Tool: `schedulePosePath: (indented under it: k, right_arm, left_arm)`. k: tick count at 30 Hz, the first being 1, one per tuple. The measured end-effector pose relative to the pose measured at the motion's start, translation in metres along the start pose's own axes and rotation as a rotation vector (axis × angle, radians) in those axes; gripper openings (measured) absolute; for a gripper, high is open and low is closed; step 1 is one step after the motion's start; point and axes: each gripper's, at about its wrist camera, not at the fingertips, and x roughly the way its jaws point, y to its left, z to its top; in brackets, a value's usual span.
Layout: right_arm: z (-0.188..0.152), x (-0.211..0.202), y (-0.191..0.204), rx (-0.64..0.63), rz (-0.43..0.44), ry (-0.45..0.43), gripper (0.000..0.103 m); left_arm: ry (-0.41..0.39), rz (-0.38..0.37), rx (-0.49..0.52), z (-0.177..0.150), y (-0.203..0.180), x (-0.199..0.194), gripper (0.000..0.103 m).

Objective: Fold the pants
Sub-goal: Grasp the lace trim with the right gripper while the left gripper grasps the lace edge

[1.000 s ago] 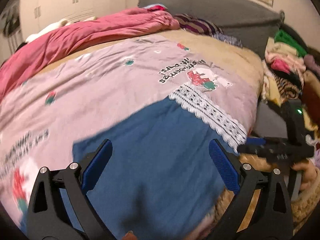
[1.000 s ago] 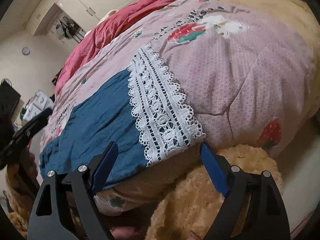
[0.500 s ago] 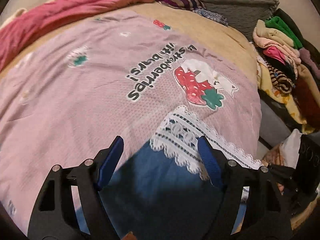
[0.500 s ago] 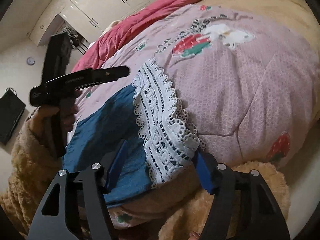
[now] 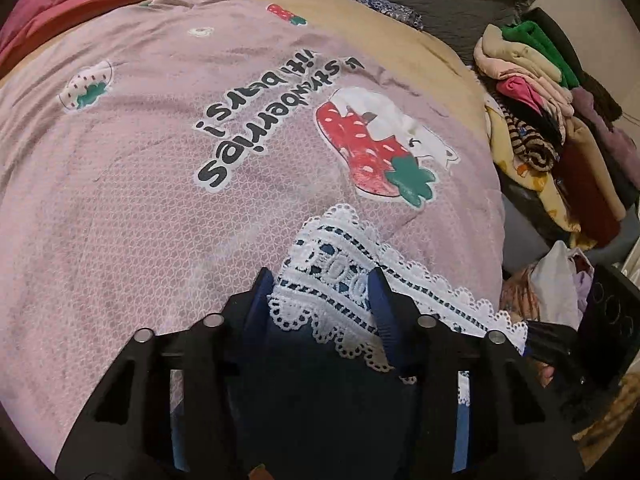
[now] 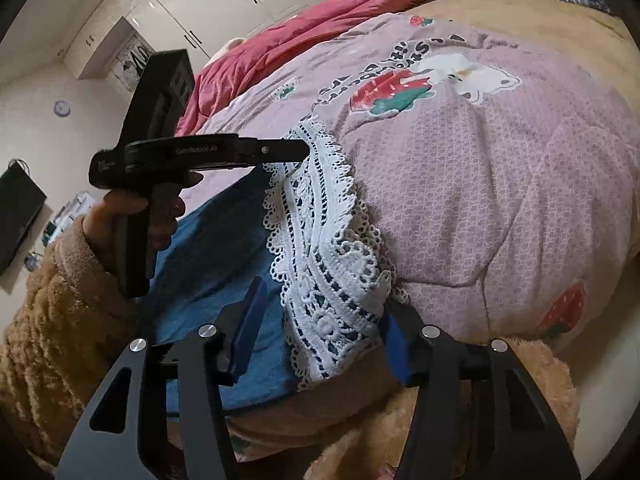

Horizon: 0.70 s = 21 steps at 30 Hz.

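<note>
tongs (image 5: 320, 292) | left, now over lace hem (image 5: 344, 276) | both closing

The left gripper (image 5: 320, 292) now sits at the lace hem (image 5: 340, 264) of the blue pants (image 6: 208, 248), having swung in from the plain cloth; its jaws are closing around the lace. The right gripper (image 6: 320, 320) is closing too, narrower around the hem's near end.

The blue pants (image 5: 304, 364) are largely hidden behind the left gripper (image 5: 320, 300); pad contact cannot be determined.
</note>
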Motion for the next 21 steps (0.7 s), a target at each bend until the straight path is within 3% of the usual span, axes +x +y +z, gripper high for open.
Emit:
schedulePosePath:
  k: [3, 4, 6, 8, 14, 21]
  right_arm:
    - [0.0, 0.001, 0.005, -0.032, -0.016, -0.014, 0.05]
    - [-0.001, 0.002, 0.007, -0.056, -0.028, -0.019, 0.047]
    - [-0.003, 0.002, 0.01, -0.092, -0.052, -0.026, 0.031]
    - [-0.002, 0.001, 0.006, -0.071, -0.011, -0.03, 0.021]
    - [-0.002, -0.011, 0.014, -0.075, 0.042, -0.059, 0.021]
    - [0.0, -0.036, 0.052, -0.166, 0.099, -0.098, 0.02]
  left_arm:
    - [0.006, -0.026, -0.016, -0.002, 0.003, 0.003, 0.044]
    - [0.01, -0.03, -0.02, -0.002, 0.002, 0.002, 0.039]
    - [0.021, -0.024, -0.016, -0.002, 0.0, -0.001, 0.025]
    - [0.026, -0.028, -0.012, -0.003, -0.002, -0.005, 0.016]
    - [-0.04, -0.045, -0.019, -0.008, -0.005, -0.024, 0.015]
    - [-0.161, -0.091, -0.039, -0.031, 0.002, -0.087, 0.015]
